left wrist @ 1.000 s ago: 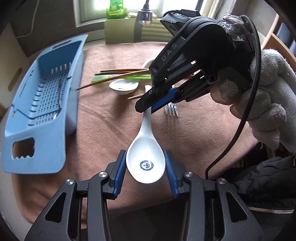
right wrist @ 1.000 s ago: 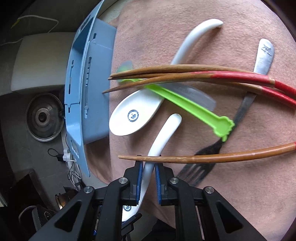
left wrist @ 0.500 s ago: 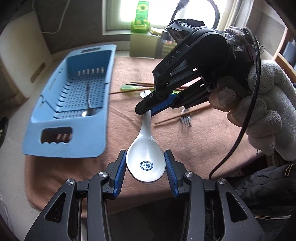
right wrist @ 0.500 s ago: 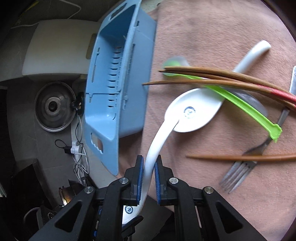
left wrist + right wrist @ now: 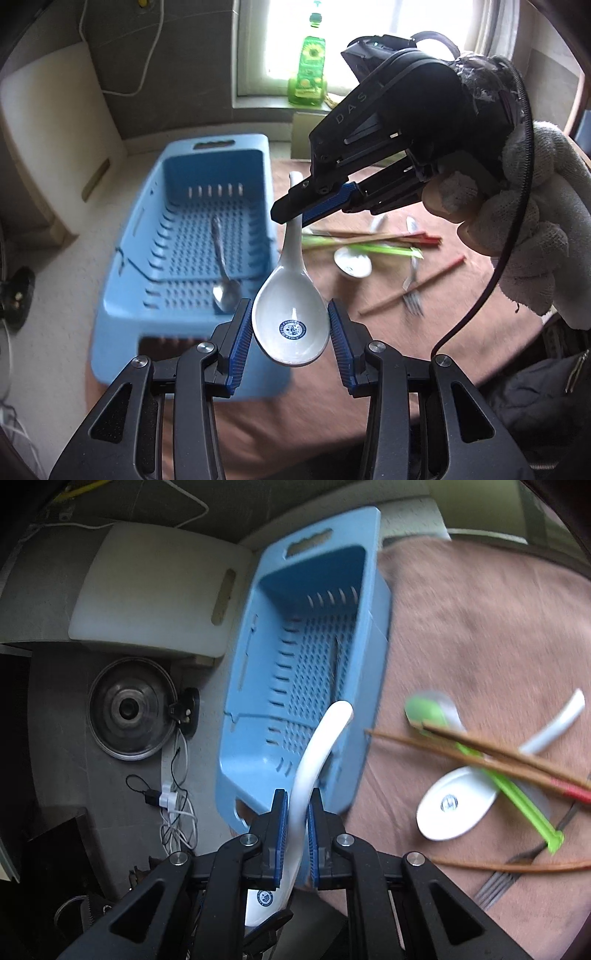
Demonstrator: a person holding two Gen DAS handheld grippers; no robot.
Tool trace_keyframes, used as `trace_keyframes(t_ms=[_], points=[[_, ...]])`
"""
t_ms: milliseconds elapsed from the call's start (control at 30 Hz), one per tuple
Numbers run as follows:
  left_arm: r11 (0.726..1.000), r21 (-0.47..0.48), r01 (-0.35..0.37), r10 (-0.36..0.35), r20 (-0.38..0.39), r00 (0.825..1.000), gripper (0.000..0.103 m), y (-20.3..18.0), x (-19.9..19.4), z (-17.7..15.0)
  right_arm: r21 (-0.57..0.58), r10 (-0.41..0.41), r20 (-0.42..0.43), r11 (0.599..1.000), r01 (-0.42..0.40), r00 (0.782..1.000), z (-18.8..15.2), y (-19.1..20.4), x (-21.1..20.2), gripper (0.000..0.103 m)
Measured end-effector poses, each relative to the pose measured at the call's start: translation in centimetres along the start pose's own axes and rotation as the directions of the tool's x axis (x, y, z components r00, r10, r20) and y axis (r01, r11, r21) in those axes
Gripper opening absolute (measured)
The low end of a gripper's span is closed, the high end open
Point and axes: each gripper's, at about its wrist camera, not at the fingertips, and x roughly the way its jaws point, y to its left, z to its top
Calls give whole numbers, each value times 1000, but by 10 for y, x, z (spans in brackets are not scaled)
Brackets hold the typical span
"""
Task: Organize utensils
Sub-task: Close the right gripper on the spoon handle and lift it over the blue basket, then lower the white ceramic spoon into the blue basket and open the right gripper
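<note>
A white ceramic spoon with a blue emblem hangs in the air, held at both ends. My left gripper is shut on its bowl, pads against the two sides. My right gripper, carried by a gloved hand, is shut on the curved handle. The blue slotted basket lies beyond and below the spoon, with a metal spoon on its floor. On the brown cloth remain a second white spoon, a green utensil, chopsticks and a fork.
The basket sits at the left edge of the cloth-covered table. A white cutting board, a pot lid and cables lie beyond that edge. A green bottle stands on the window sill.
Both grippers have risen with the white spoon and swung left toward the basket. The spoon left the cloth, and the utensil pile now lies further off to the right.
</note>
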Motion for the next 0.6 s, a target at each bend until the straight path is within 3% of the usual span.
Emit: trace_keyframes(t_ms=[333,600], points=[[998,-64,6,-7,-23,1000,40,47,44,23,7,-48,5,999,48,999,57,7,35,9],[995,-96,2,-9,-69,998,40,66,69,25,0,-89,-28,996,89,996,79,2,65,9]])
